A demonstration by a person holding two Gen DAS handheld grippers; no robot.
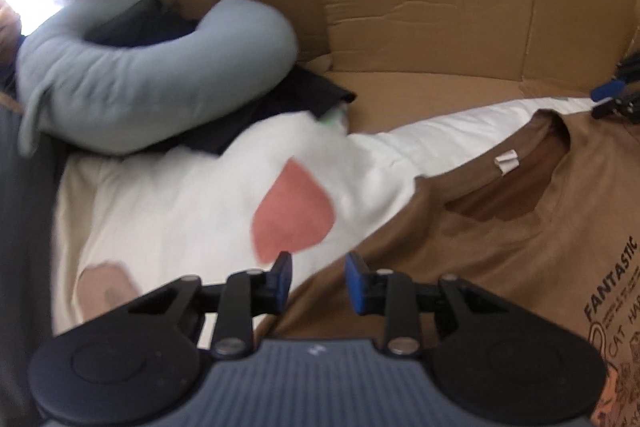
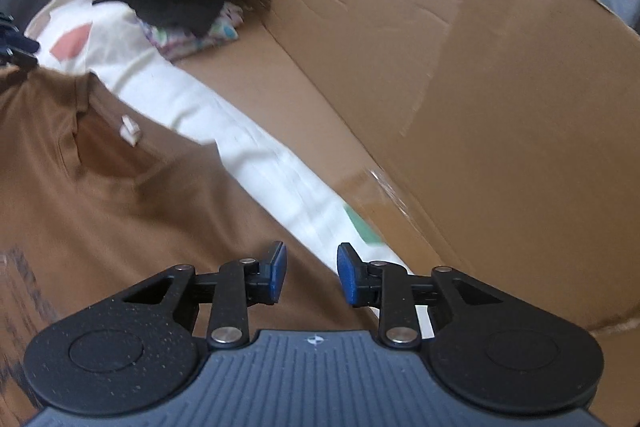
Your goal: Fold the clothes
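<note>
Lying flat with its printed front up, the brown T-shirt [image 1: 500,239] is spread over a white sheet [image 1: 192,211] that bears a red patch [image 1: 294,211] and covers the work surface; what lies under the sheet cannot be told. The shirt's neck opening [image 1: 516,183] faces the far cardboard wall [image 1: 420,7], and a small white tag [image 1: 507,161] shows inside the collar. Dark lettering reading "FANTASTIC" [image 1: 612,277] runs down the chest. The left tool [image 1: 319,281] hovers at the shirt's left shoulder edge, where brown cloth meets the sheet; its blue-padded fingers [image 1: 356,283] stand parted with a clear gap, and nothing is held between them. The right tool [image 2: 311,274] sits at the opposite shoulder edge, next to the side cardboard wall [image 2: 460,87]; its fingers [image 2: 347,279] are likewise parted and empty, with shirt and sheet visible through the gap. In the left wrist view the right tool appears at the far right, just beyond the collar. At the far left corner of the sheet rests a grey-green curved pillow [image 1: 132,83], lying on dark folded clothing [image 1: 288,103]. The right wrist view shows a patterned cloth [image 2: 196,31] under that dark pile, touching the cardboard floor [image 2: 280,95]. A green patch [image 2: 362,225] marks the sheet near the right tool. Both views are somewhat blurred.
</note>
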